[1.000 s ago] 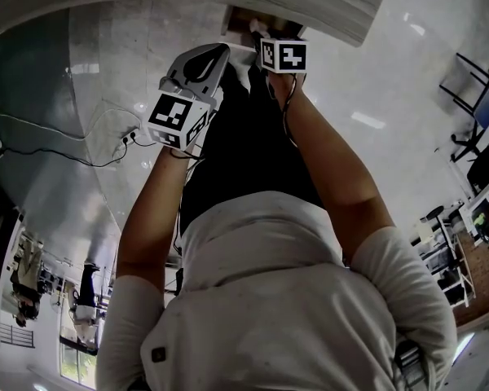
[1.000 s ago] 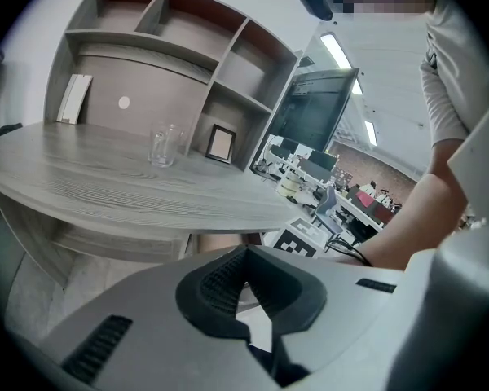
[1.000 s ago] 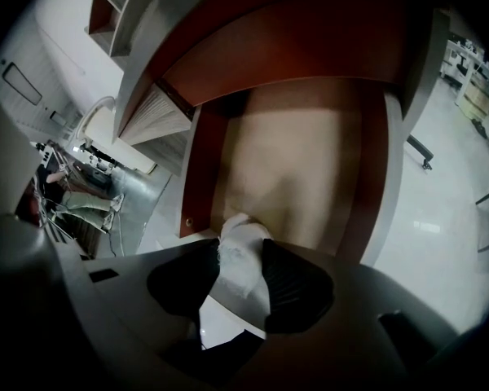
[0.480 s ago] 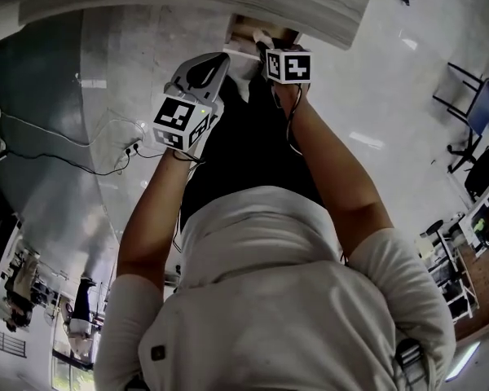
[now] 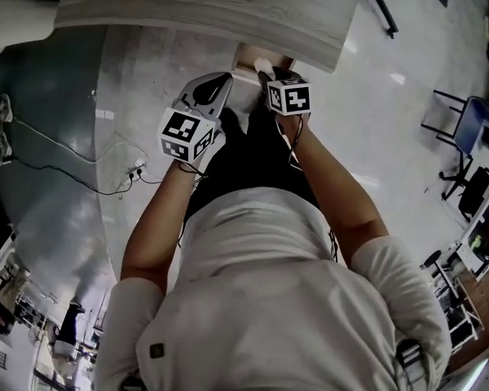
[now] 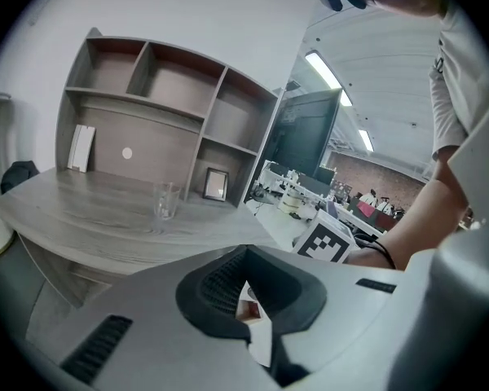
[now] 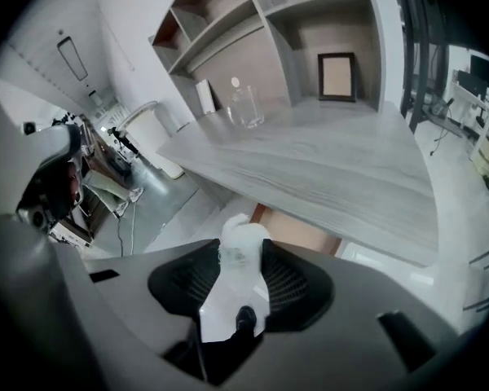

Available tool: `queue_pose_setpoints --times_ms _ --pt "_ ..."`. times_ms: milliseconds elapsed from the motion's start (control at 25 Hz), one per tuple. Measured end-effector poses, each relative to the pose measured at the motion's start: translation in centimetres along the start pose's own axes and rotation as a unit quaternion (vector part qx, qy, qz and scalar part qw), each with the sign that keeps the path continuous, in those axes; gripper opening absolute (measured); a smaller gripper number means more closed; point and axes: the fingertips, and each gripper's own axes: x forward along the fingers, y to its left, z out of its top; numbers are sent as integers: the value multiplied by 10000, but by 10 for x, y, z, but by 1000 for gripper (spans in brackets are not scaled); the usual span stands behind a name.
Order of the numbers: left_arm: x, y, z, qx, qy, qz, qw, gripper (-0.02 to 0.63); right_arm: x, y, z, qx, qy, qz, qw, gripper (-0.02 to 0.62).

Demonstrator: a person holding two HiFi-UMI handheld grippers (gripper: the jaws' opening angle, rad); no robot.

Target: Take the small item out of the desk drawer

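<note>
My right gripper [image 5: 265,70] is shut on a small white item [image 7: 243,243] and holds it just in front of the open drawer [image 5: 257,55], whose brown inside shows under the grey wooden desk [image 5: 228,15]. In the right gripper view the item sits between the pads [image 7: 287,282], with the drawer [image 7: 301,228] just beyond it. My left gripper [image 5: 226,80] hangs beside the right one, near the drawer front. Its jaws stand together with only a thin slit between them, and nothing is held. In the left gripper view the right gripper's marker cube [image 6: 326,241] shows ahead.
On the desktop stand a drinking glass [image 6: 166,199], a small picture frame [image 6: 216,184] and a shelf unit [image 6: 159,96]. A cable and plug [image 5: 134,169] lie on the floor to the left. Office chairs [image 5: 473,129] stand at the right.
Both grippers have drawn back a little from the desk towards the person's body, the white item still in the right one. The head view has shifted, so the desk edge sits lower.
</note>
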Motion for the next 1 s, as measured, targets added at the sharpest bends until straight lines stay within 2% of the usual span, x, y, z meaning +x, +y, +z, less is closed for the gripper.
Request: queue_pose_setpoints --times_ms 480,760,1000 --pt "-71 -32 73 341 -546 30 9979 15 -110 72 59 -770 -952 228 9922 167" --pt "-115 -60 130 654 -1024 3 9926 15 -187 125 96 -1235 -1665 399 9775 166" --pt "-156 -88 160 894 -1313 -117 9872 15 -250 163 116 -1448 -2236 579 9621 166"
